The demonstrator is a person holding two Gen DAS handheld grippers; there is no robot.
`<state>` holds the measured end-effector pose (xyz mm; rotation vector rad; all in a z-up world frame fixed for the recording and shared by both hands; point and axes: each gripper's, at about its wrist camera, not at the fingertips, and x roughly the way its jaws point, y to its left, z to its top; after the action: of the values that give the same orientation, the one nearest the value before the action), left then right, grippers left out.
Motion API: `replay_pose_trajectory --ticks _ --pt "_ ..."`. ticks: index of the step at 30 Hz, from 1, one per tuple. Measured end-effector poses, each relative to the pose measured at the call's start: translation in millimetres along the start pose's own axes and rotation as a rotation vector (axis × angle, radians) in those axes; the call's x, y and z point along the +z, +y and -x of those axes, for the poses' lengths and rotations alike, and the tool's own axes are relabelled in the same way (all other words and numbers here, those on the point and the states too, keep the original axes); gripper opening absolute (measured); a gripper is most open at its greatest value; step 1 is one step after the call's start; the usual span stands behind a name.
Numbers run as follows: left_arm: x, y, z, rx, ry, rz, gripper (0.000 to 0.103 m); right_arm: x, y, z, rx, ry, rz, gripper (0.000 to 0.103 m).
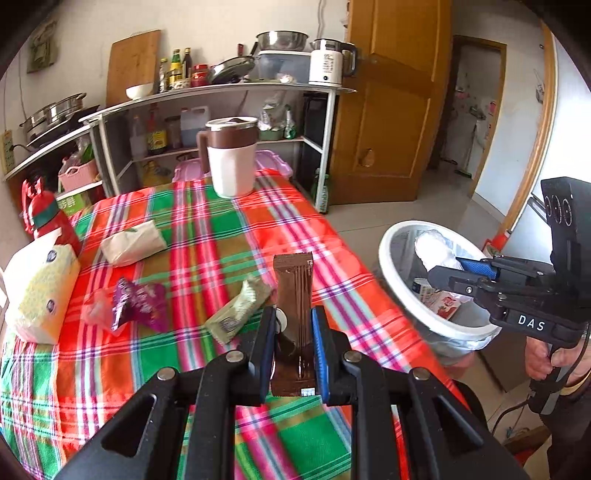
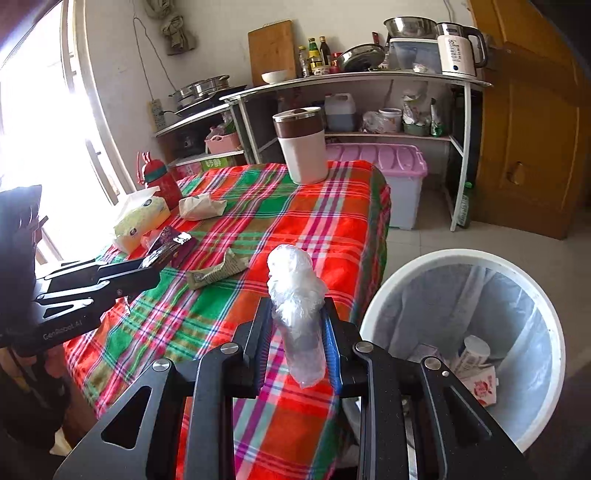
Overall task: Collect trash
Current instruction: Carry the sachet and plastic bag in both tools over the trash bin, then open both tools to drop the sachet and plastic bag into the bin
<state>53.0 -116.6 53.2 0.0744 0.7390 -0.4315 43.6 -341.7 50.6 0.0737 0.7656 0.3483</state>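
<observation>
- Tabletop, covered in a red, green and pink plaid cloth.
- Brown-and-white lidded mug, upright at the far end.
- Red bottle at the window-side edge, just beside a yellow tissue pack.
- Metal shelf rack against the wall, carrying a white electric kettle, a steel bowl, sauce bottles and a leaning wooden cutting board.
- Pink-lidded storage box on the floor.
- Wooden door, ajar.
</observation>
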Motion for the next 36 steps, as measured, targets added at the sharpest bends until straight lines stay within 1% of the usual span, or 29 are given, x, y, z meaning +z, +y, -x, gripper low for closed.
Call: replay_pose_trajectory --ticks 7,10,17,22,26,31,36 --pt "14 -39 -12 -0.065 -0.004 -0.042 0.020 -10 -34 20 -0.060 -0.010 -0.057 0.027" --pt "22 -57 -19 -0.083 -0.011 -0.055 0.020 -14 -50 28 -0.105 -0.014 -0.089 0.027" --pt "28 -106 -42 -0.144 0.019 -0.116 0.020 -25 -87 38 -0.204 0.006 -0.157 0.027" --pt "25 -131 -60 -0.173 0.060 -0.140 0.020 -35 -111 33 -0.251 0.049 -0.198 0.027" --pt "24 -142 -73 -0.196 0.091 -0.141 0.020 -43 -124 28 -0.273 0.075 -0.224 0.027" --pt "23 -152 -82 -0.207 0.109 -0.149 0.020 -49 -135 23 -0.305 0.105 -0.244 0.027" --pt "22 -155 -91 -0.216 0.129 -0.144 0.020 -52 -141 18 -0.314 0.119 -0.255 0.027"
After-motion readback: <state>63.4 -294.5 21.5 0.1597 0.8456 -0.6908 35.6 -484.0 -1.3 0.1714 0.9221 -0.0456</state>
